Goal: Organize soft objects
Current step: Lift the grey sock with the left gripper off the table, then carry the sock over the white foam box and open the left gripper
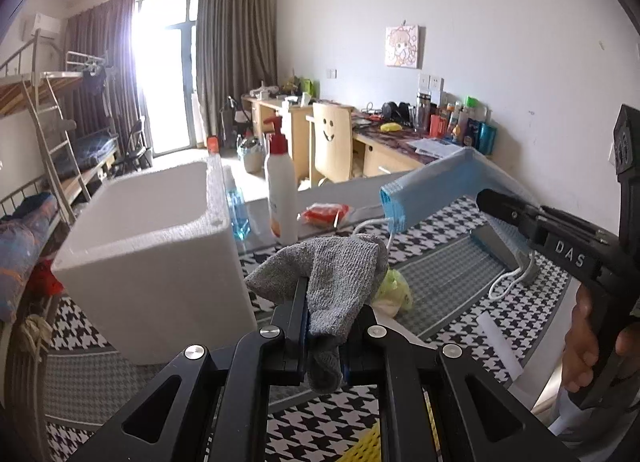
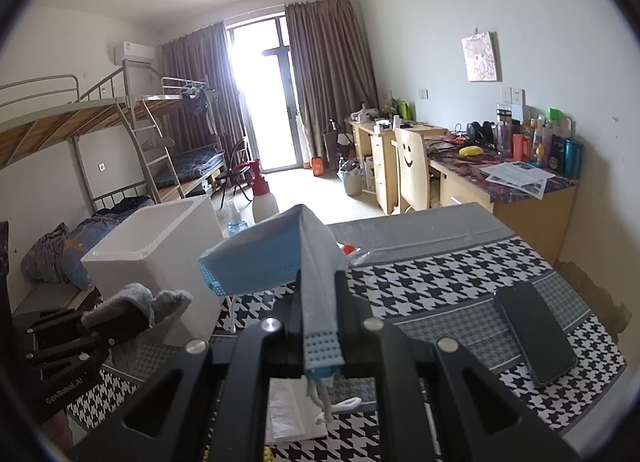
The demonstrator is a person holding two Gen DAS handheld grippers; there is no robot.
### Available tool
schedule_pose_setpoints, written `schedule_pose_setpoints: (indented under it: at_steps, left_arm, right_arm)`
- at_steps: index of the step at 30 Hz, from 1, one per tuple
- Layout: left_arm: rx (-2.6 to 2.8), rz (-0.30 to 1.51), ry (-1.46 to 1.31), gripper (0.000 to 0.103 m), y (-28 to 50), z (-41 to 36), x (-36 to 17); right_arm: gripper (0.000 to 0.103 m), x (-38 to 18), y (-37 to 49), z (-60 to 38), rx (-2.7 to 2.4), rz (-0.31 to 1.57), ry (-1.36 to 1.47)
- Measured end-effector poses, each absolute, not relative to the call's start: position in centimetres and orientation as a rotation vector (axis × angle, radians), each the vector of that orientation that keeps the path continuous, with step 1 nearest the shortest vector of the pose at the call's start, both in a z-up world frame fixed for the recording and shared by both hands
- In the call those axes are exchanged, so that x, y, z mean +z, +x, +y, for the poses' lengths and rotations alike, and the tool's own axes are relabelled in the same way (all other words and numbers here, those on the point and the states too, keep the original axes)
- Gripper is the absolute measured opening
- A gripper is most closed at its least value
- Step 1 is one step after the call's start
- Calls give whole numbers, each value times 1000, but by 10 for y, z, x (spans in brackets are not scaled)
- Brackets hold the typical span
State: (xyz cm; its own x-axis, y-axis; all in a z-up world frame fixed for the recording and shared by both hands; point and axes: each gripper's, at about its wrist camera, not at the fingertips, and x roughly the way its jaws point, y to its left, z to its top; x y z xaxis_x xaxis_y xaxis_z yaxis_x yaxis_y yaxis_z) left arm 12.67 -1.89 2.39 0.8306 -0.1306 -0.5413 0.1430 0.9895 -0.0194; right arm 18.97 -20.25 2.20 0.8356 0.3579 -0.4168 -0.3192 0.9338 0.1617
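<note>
Grey sock is clamped in the left tool beside the white foam box, whose inside appears bare. Seen from the right wrist, a blue face mask is gripped by the right tool above the houndstooth desk.

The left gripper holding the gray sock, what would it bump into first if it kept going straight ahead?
Probably the white pump bottle standing past the gray sock. The left gripper points just right of the white foam box, though depth is hard to judge.
</note>
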Motion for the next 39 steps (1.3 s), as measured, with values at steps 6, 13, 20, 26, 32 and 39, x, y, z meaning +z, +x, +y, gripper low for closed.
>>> schedule_pose_setpoints:
  at_steps: [6, 13, 20, 26, 32, 39]
  left_arm:
    - [-133, 532, 24, 12, 127, -15, 37]
    - [-126, 493, 23, 12, 127, -11, 49]
    - [-119, 473, 20, 12, 133, -8, 57]
    - [-99, 451, 14, 12, 137, -4, 64]
    - [-68, 428, 12, 12, 143, 3, 71]
    - [-37, 417, 5, 12, 149, 11, 76]
  right_arm:
    - [14, 28, 188, -199, 358, 440, 75]
    - [14, 35, 189, -197, 358, 432, 80]
    - [14, 45, 192, -194, 358, 409, 80]
    - [14, 51, 195, -189, 361, 403, 70]
    - [14, 56, 202, -185, 370, 397, 63]
    - [14, 61, 209, -178, 389, 395, 59]
